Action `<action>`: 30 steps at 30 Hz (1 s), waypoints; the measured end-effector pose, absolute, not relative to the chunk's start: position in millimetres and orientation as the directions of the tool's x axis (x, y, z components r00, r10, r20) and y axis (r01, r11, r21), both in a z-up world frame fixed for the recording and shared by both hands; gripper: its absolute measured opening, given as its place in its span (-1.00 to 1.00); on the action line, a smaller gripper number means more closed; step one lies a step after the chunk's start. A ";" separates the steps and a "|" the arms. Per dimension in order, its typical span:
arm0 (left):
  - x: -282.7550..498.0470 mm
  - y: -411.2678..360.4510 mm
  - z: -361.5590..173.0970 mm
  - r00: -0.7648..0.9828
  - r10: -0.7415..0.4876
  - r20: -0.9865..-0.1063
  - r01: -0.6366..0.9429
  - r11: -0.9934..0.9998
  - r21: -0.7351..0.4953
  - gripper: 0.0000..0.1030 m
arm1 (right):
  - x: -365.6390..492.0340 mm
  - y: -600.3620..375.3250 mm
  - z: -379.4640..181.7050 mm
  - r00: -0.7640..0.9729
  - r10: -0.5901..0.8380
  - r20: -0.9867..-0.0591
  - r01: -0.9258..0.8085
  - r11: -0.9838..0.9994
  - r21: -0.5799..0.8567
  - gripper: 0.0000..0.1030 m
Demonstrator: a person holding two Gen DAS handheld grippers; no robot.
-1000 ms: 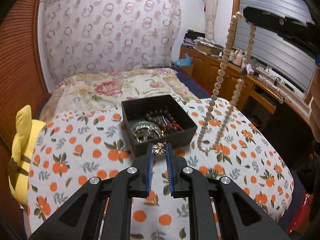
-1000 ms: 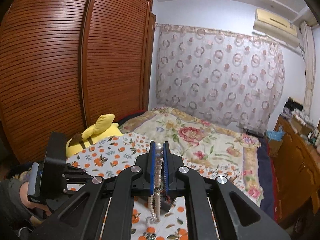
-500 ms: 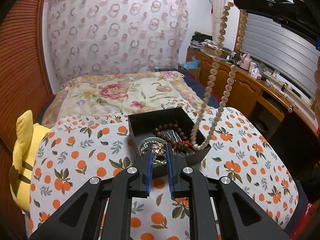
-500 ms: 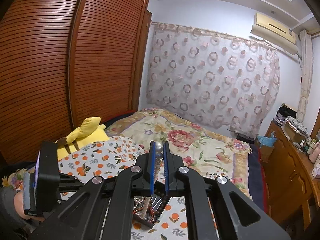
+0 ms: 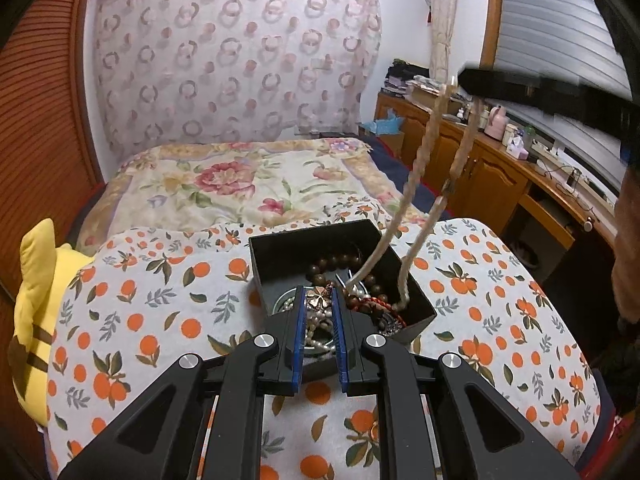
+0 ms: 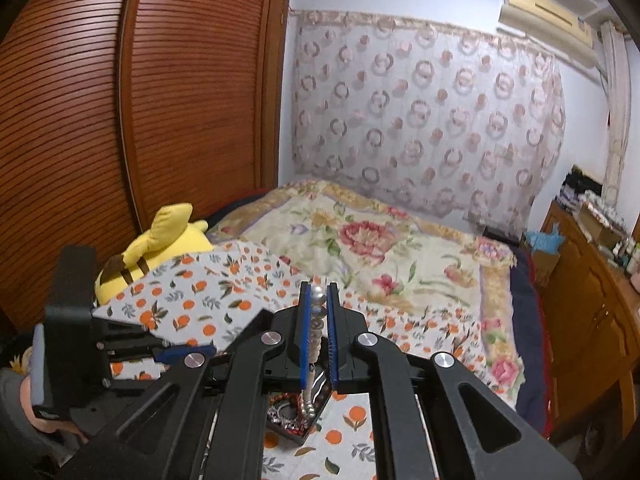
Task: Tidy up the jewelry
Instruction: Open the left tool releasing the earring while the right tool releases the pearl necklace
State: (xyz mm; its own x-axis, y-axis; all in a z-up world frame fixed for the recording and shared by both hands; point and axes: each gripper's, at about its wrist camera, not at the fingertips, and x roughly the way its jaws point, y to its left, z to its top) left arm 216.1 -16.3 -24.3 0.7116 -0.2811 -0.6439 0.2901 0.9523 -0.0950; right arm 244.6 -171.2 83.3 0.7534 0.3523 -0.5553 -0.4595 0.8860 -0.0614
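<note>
A black open box [image 5: 280,254] sits on the orange-print cloth and holds dark bead bracelets [image 5: 332,264], a red cord and other jewelry. My left gripper [image 5: 319,300] is shut on a small flower-shaped brooch [image 5: 320,297] right above the box's near edge. My right gripper [image 6: 318,292] is shut on a long pearl necklace [image 6: 317,296]. In the left wrist view the necklace [image 5: 420,168] hangs as a loop from the right gripper's body [image 5: 540,92] at upper right, its lower end inside the box. The box [image 6: 298,416] shows under the right gripper.
A cloth with oranges [image 5: 160,300] covers the table. A yellow plush toy [image 5: 34,280] lies at its left edge. A bed with a floral blanket [image 5: 240,180] is behind. A wooden cabinet and desk [image 5: 500,172] stand at the right, a wooden wardrobe [image 6: 120,120] at the left.
My left gripper with the brooch moved forward over the box's near edge. My right gripper came lower, and the necklace's loop has sunk further into the box.
</note>
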 end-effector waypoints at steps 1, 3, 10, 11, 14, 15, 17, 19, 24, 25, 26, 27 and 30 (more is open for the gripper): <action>219.1 -17.3 -24.9 0.710 -0.283 -0.645 0.291 0.952 -0.097 -0.78 | 246.8 -171.1 75.4 0.743 0.351 -0.569 -0.460 0.886 -0.055 -0.83; 224.5 -19.0 -25.6 0.706 -0.286 -0.648 0.292 0.951 -0.102 -0.78 | 249.8 -169.8 64.0 0.728 0.352 -0.589 -0.461 0.887 -0.039 -0.83; 246.6 -27.6 -27.3 0.701 -0.279 -0.657 0.290 0.952 -0.095 -0.78 | 257.9 -173.1 34.1 0.674 0.373 -0.638 -0.457 0.889 0.037 -0.71; 249.4 -28.7 -27.6 0.701 -0.277 -0.658 0.289 0.953 -0.093 -0.78 | 257.9 -174.7 31.6 0.673 0.371 -0.640 -0.453 0.891 0.040 -0.47; 256.8 -30.7 -29.4 0.697 -0.279 -0.661 0.289 0.952 -0.097 -0.77 | 253.5 -180.6 26.7 0.678 0.366 -0.638 -0.450 0.892 0.034 -0.35; 258.5 -31.3 -29.5 0.697 -0.280 -0.660 0.288 0.952 -0.099 -0.77 | 252.5 -183.6 26.6 0.678 0.365 -0.638 -0.449 0.893 0.034 -0.35; 259.5 -31.4 -28.1 0.703 -0.281 -0.653 0.284 0.953 -0.105 -0.75 | 246.4 -190.4 22.8 0.680 0.361 -0.638 -0.446 0.895 0.032 -0.35; 259.2 -31.6 -27.3 0.701 -0.291 -0.651 0.289 0.951 -0.113 -0.63 | 239.2 -195.8 17.7 0.683 0.359 -0.636 -0.442 0.896 0.032 -0.35; 250.5 -33.7 -23.5 0.711 -0.286 -0.642 0.290 0.951 -0.103 -0.28 | 218.6 -211.1 5.5 0.680 0.360 -0.639 -0.440 0.897 0.038 -0.35; 247.0 -33.8 -23.4 0.713 -0.285 -0.641 0.291 0.952 -0.099 -0.19 | 211.9 -214.5 1.8 0.678 0.366 -0.637 -0.439 0.897 0.049 -0.35; 243.9 -34.3 -23.5 0.714 -0.283 -0.640 0.293 0.952 -0.094 -0.11 | 207.8 -216.6 -0.2 0.677 0.370 -0.636 -0.438 0.897 0.056 -0.35; 239.2 -34.9 -24.0 0.715 -0.281 -0.640 0.298 0.951 -0.085 -0.09 | 202.0 -218.5 -4.1 0.674 0.375 -0.637 -0.440 0.896 0.063 -0.35; 226.8 -38.4 -26.9 0.714 -0.267 -0.647 0.315 0.948 -0.044 -0.02 | 187.2 -221.9 -16.4 0.665 0.382 -0.642 -0.442 0.894 0.074 -0.35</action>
State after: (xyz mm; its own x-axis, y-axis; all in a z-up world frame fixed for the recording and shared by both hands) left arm 226.8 -38.4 -26.9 0.7143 -0.2672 -0.6469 0.3151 0.9481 -0.0437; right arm 187.2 -221.9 -16.4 0.6647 0.3816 -0.6423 -0.4417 0.8941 0.0741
